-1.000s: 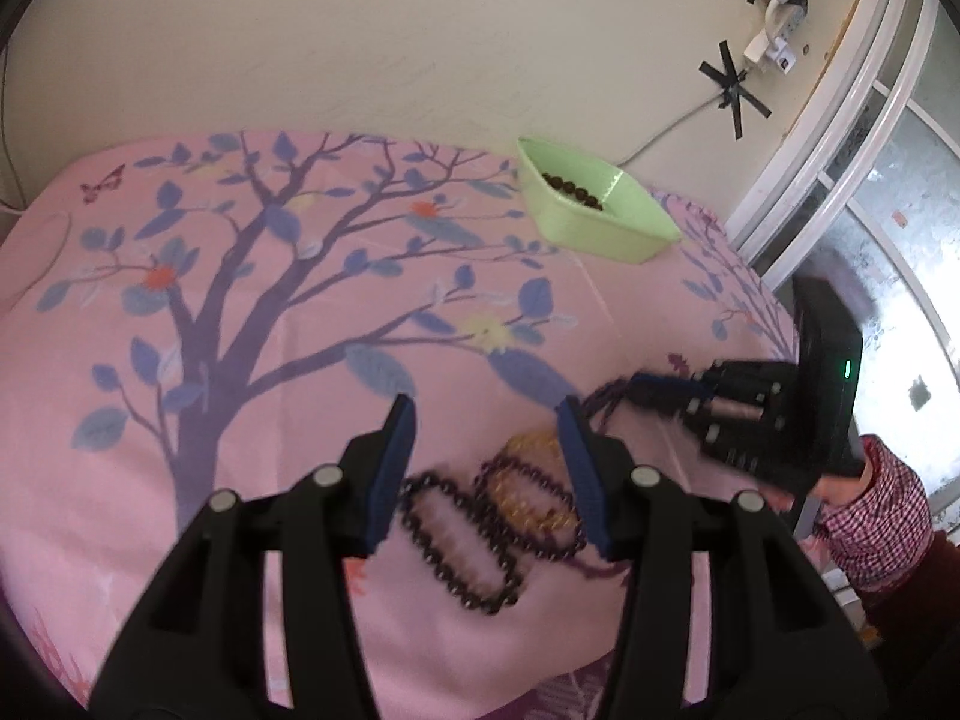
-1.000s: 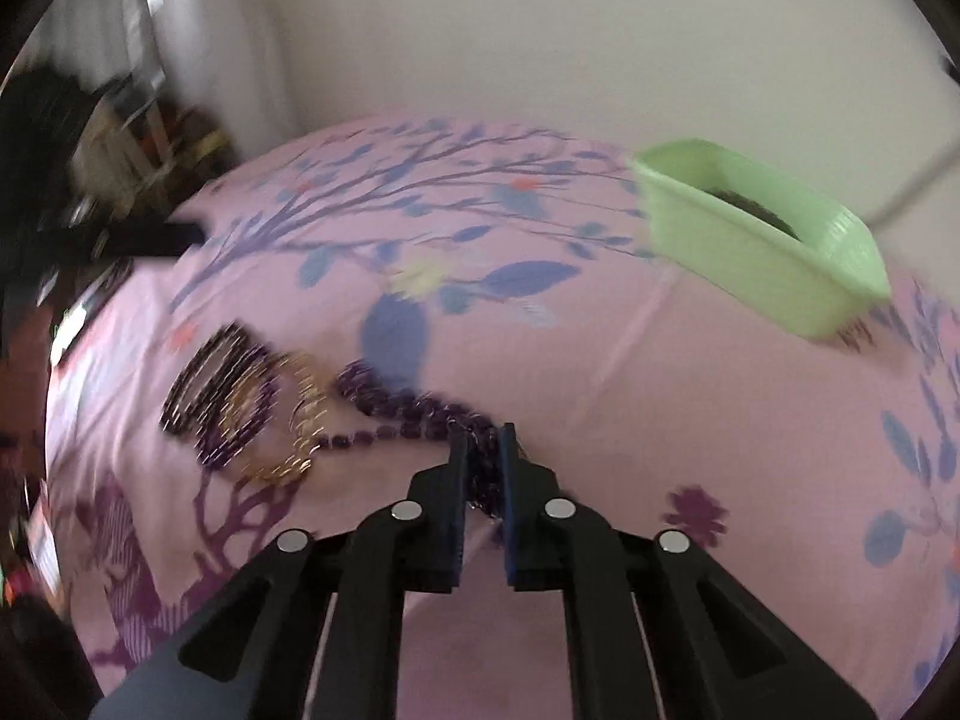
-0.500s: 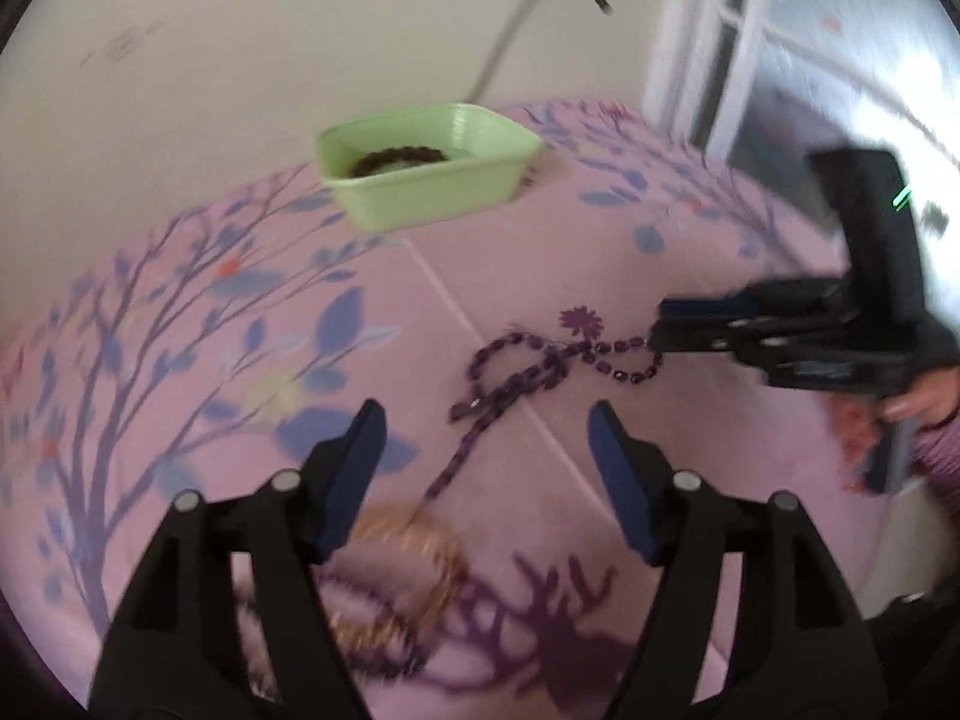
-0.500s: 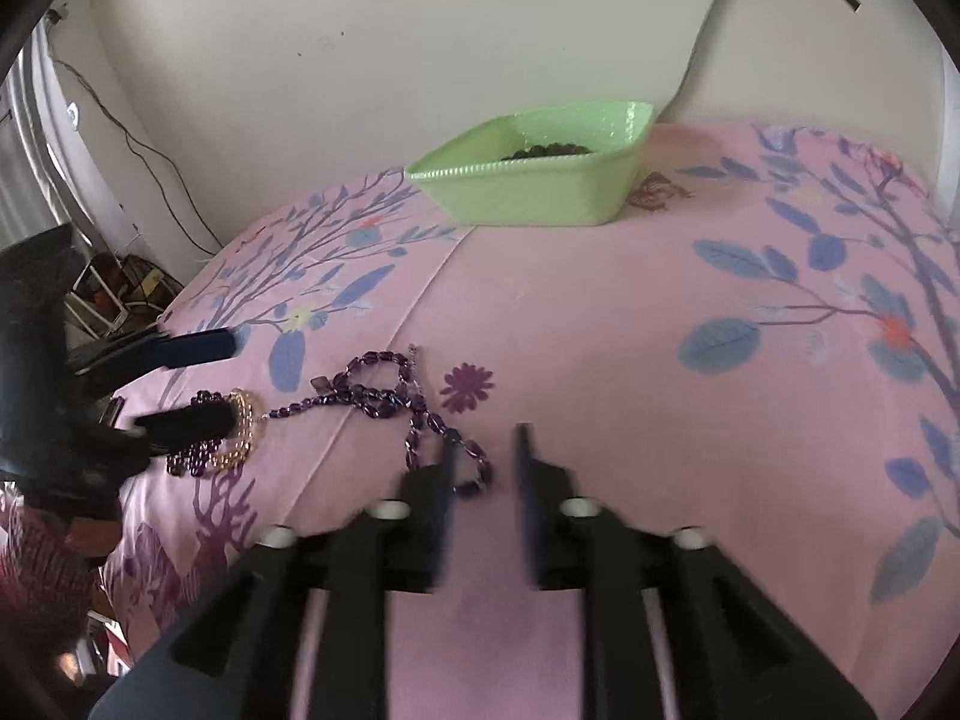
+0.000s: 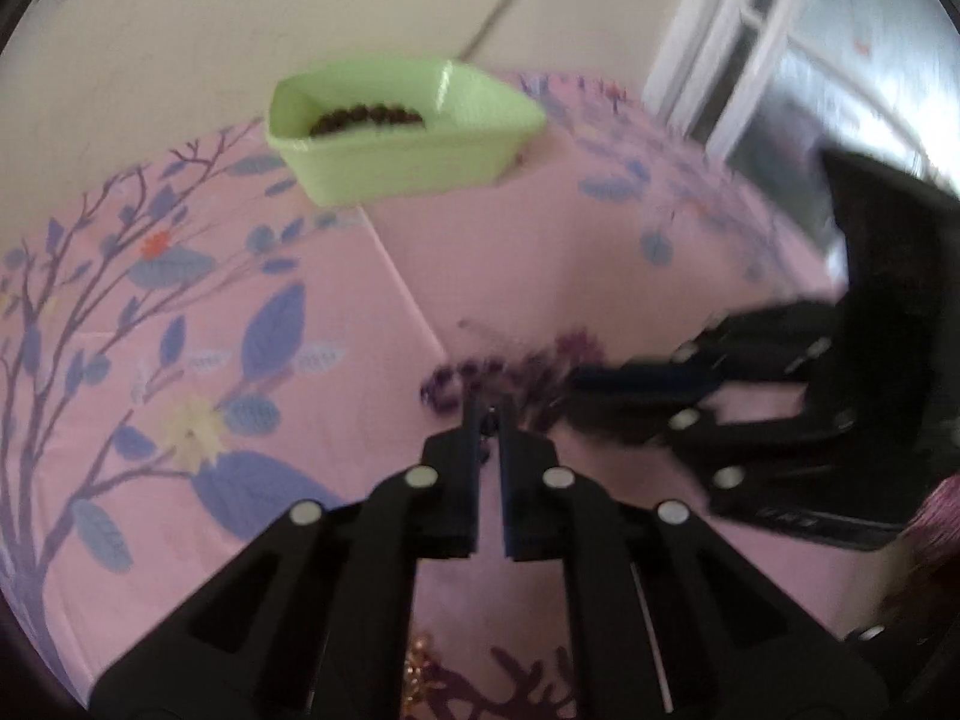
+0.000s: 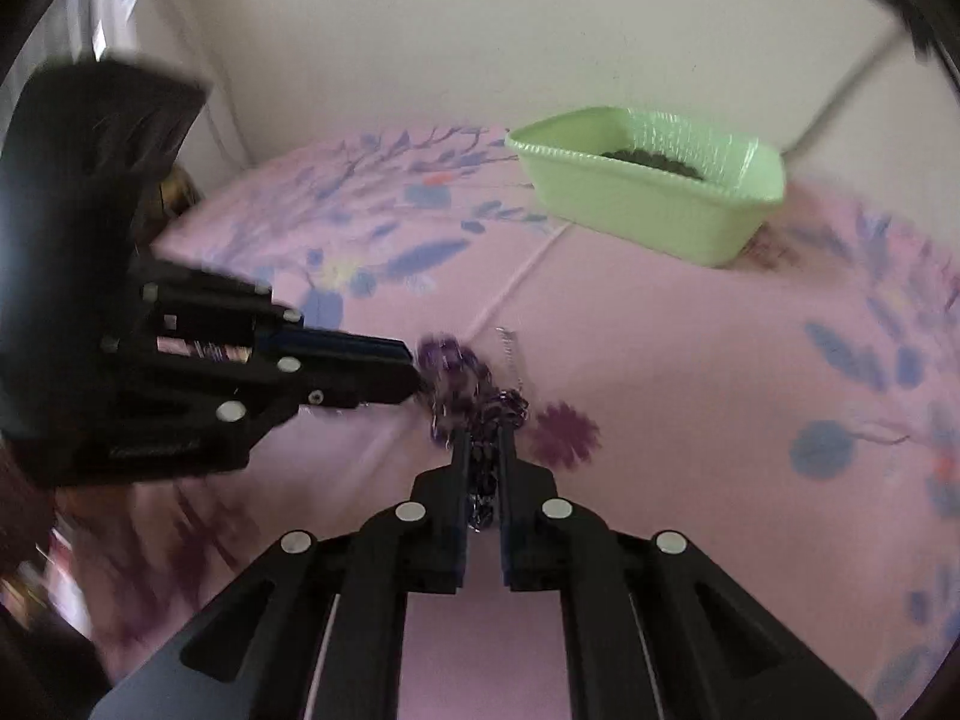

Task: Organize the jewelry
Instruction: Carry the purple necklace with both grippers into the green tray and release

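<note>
A purple bead necklace [image 6: 474, 396] lies bunched on the pink tree-print cloth [image 6: 690, 372]; it also shows in the left wrist view [image 5: 474, 381], blurred. My right gripper [image 6: 483, 444] is shut on one end of it, beads between the fingers. My left gripper [image 5: 489, 414] is shut on the other end; it appears from the side in the right wrist view [image 6: 414, 375]. The right gripper appears in the left wrist view [image 5: 579, 384]. A green tray [image 5: 408, 174] with a dark bead bracelet [image 5: 366, 117] in it stands at the back.
A gold chain [image 5: 420, 666] lies on the cloth near the front edge, under my left gripper. A wall stands behind the tray [image 6: 660, 222], a window frame [image 5: 720, 42] to its right. A cable [image 5: 504, 6] runs down the wall.
Both grippers have closed in on the purple necklace from opposite sides and shut on it. The left was wide open half a second ago; the necklace is now bunched up between them.
</note>
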Demonstrator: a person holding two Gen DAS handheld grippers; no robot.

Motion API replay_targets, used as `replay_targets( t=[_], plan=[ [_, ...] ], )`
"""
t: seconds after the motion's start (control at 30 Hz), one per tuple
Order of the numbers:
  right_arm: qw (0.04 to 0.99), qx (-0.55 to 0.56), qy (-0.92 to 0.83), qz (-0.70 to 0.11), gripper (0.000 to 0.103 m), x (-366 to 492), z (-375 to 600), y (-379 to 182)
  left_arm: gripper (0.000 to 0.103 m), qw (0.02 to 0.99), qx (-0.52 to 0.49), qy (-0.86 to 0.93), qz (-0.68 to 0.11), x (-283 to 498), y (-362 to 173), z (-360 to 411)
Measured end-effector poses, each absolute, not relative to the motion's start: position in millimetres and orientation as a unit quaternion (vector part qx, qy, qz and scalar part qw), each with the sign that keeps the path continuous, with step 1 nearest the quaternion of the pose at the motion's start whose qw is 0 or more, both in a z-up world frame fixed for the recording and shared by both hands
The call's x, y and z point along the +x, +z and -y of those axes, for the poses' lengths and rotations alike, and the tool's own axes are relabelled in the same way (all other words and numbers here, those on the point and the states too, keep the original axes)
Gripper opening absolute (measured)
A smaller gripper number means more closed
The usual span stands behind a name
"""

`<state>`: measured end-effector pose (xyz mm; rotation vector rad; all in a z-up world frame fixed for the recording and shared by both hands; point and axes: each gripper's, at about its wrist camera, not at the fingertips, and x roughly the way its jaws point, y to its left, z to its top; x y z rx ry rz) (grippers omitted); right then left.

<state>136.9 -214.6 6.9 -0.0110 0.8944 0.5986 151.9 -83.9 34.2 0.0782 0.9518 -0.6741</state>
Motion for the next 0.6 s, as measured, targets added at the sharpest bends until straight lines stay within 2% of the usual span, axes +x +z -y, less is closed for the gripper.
replay_targets(
  t=[0.2,0.4,0.6],
  plan=[
    [0.855,0.088,0.329,-0.391,0.0,161,221,67,0.005,0.849,-0.016,-0.341,-0.402,172,101,74],
    [0.883,0.083,0.319,-0.335,0.0,191,226,141,0.005,0.877,-0.01,-0.337,-0.343,199,174,85],
    [0.902,0.08,0.291,-0.308,0.0,227,238,182,0.005,0.89,-0.012,-0.324,-0.321,242,212,101]
  ],
)
